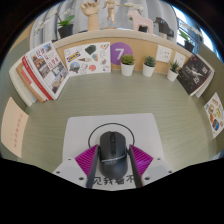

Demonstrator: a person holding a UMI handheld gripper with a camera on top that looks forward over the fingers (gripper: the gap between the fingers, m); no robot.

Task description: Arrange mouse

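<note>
1 camera is riding on the gripper (111, 164), looking forward along its 2 fingers (86, 160) and tilting down onto the pale tabletop (60, 115). It is sitting very near the mouse (112, 148), which is filling the space between the fingers on a white mat (85, 128) just ahead. The wide-angle lens is bending the scene, taking in the leaflets (44, 68) to the left, the potted plants (149, 65) along the table's far edge, and the shelves (105, 15) beyond them. No second view is sharing this scene.
</note>
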